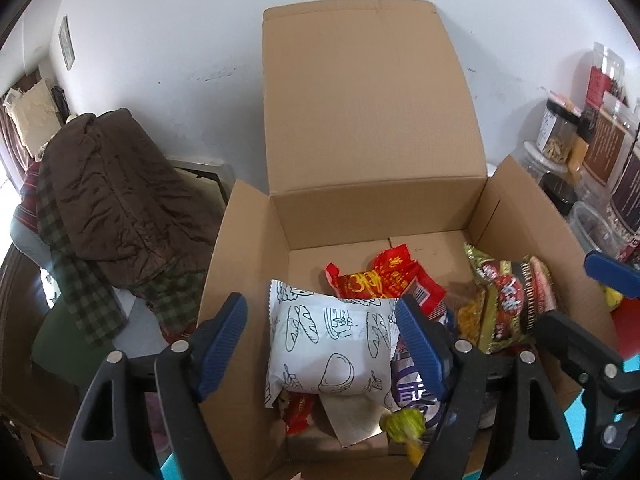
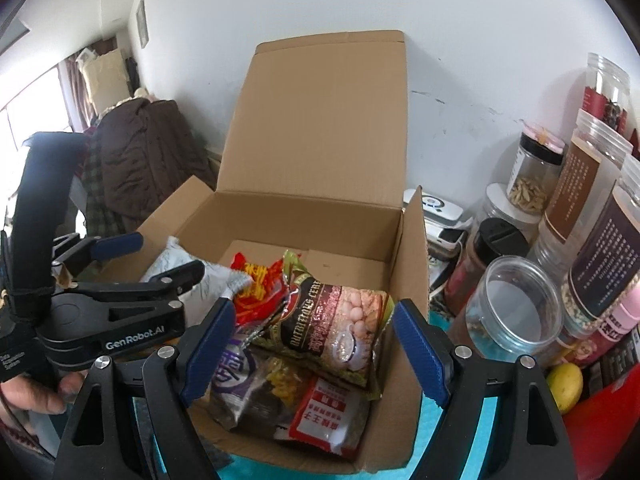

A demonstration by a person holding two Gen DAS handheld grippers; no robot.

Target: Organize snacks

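An open cardboard box [image 1: 248, 264] [image 2: 412, 280] holds several snack packets. On top at the left lies a white packet with bread drawings [image 1: 332, 344] [image 2: 218, 284]. Behind it is a red packet [image 1: 384, 280] [image 2: 260, 280], and to the right a green and brown cereal packet [image 1: 508, 300] [image 2: 332, 320]. A purple packet [image 2: 236, 368] and a red-and-white packet [image 2: 332, 412] lie near the front. My left gripper [image 1: 320, 344] [image 2: 170, 254] hovers open over the white packet, its pads not pressing on it. My right gripper [image 2: 314, 346] [image 1: 564, 290] hovers open over the cereal packet.
Plastic jars [image 2: 516, 304] and tall labelled containers [image 2: 600, 256] crowd the table right of the box, with a yellow fruit [image 2: 564, 384] beside them. A chair with a brown coat [image 1: 116, 200] stands to the left. A hand [image 2: 32, 392] holds the left gripper's handle.
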